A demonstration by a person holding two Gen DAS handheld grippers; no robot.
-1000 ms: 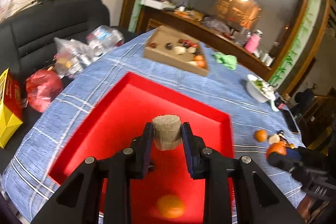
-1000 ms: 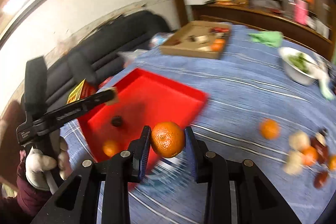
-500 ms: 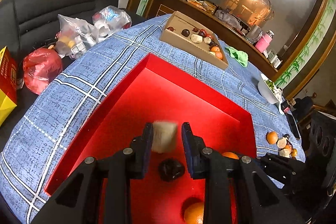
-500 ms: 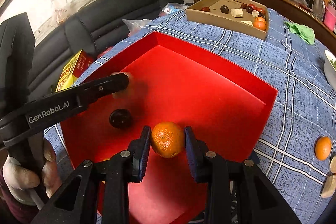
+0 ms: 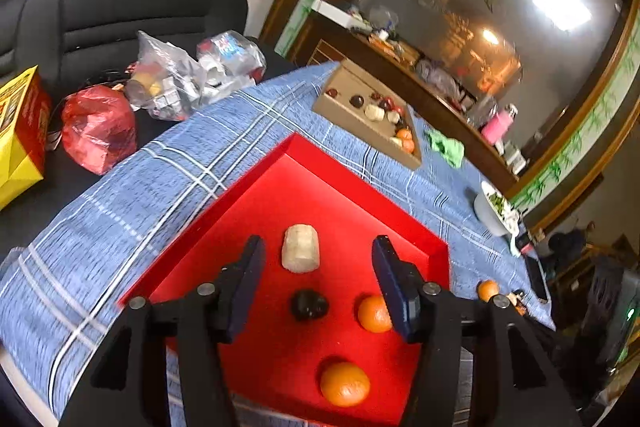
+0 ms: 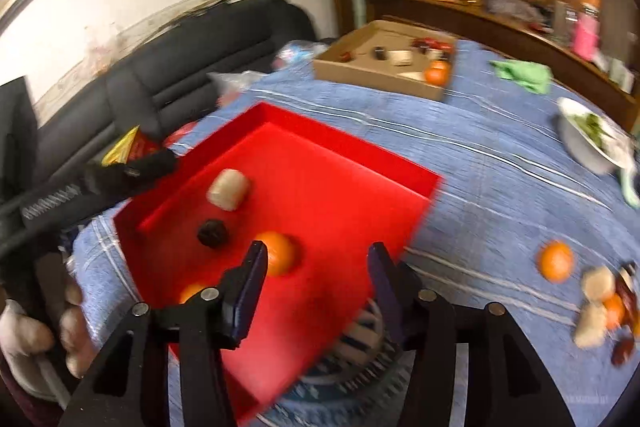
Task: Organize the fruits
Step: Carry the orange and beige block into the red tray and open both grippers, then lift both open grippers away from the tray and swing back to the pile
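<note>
Both sets of tongs hang apart and empty above the red tray point(image 5: 256, 187): the left tongs point(image 5: 318, 283) frame a pale cylindrical piece point(image 5: 301, 248) lying on the tray floor, and the right tongs point(image 6: 316, 291) sit over the tray's 4 o'clock side. In the tray lie that pale piece, a dark wrinkled fruit point(image 5: 309, 304) and two oranges point(image 5: 374, 314) point(image 5: 345, 384); more fruit waits on the blue checked desk point(image 6: 500, 163) at 3 o'clock of the tray, a lone orange point(image 6: 555, 261) and a small heap point(image 6: 604, 311) near the desk's edge. The likeliest trouble, I judge, is a round orange rolling: the tray wall is low, and a nudge from a black finger could send one over the rim, or push the loose heap off the desk. The two tools are also close together over the tray, so a crossing reach could knock them. Open cloth lies between tray and heap, giving the right tongs free passage; the cardboard box point(image 5: 368, 115) at 12 o'clock and white bowl point(image 6: 588, 139) at 2 o'clock stand well apart.
</note>
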